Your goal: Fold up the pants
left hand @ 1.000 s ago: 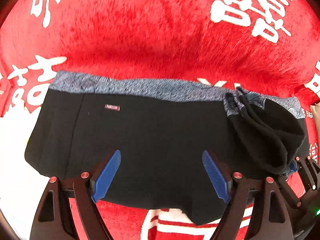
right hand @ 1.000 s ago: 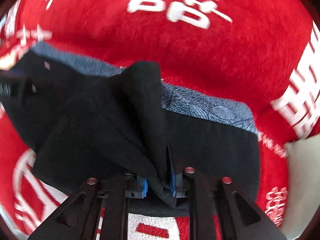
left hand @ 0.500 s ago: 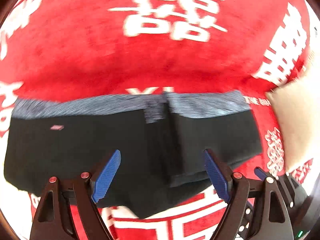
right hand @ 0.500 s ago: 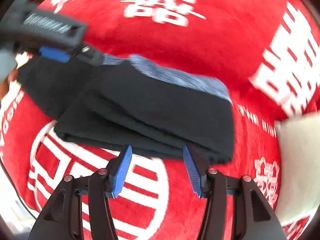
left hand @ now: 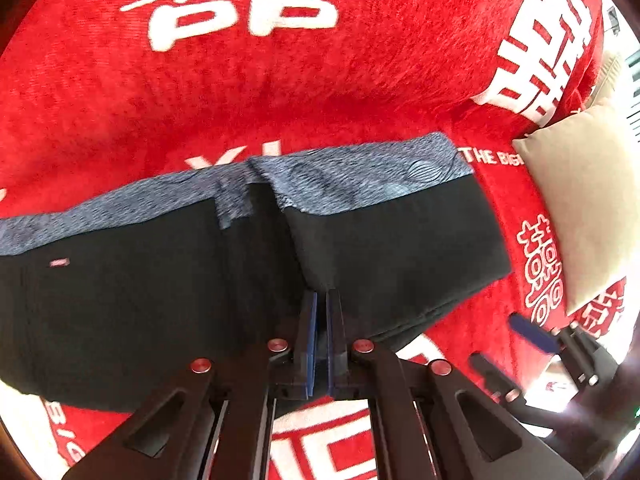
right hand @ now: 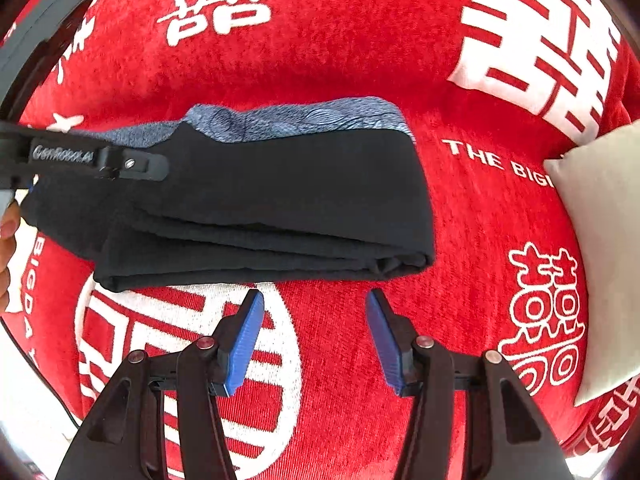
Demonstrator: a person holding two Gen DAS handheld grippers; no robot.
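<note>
Black pants (left hand: 160, 300) with a grey-blue patterned waistband (left hand: 360, 176) lie on a red blanket, their right part folded over into layers (right hand: 280, 208). My left gripper (left hand: 321, 300) is shut, its blue pads pressed together over the black fabric at the edge of the folded layer; whether cloth is pinched between them I cannot tell. It also shows in the right wrist view (right hand: 120, 164), resting on the pants' left part. My right gripper (right hand: 316, 308) is open and empty, just in front of the fold's near edge, over the blanket.
The red blanket (right hand: 360, 60) with white characters covers the whole surface. A beige cushion (right hand: 604, 240) lies at the right, also in the left wrist view (left hand: 580, 200). A person's fingers (right hand: 6, 228) show at the far left edge.
My right gripper let go of the black fabric, opened and drew back; the lifted part now lies folded flat. My left gripper moved right and closed over the fold.
</note>
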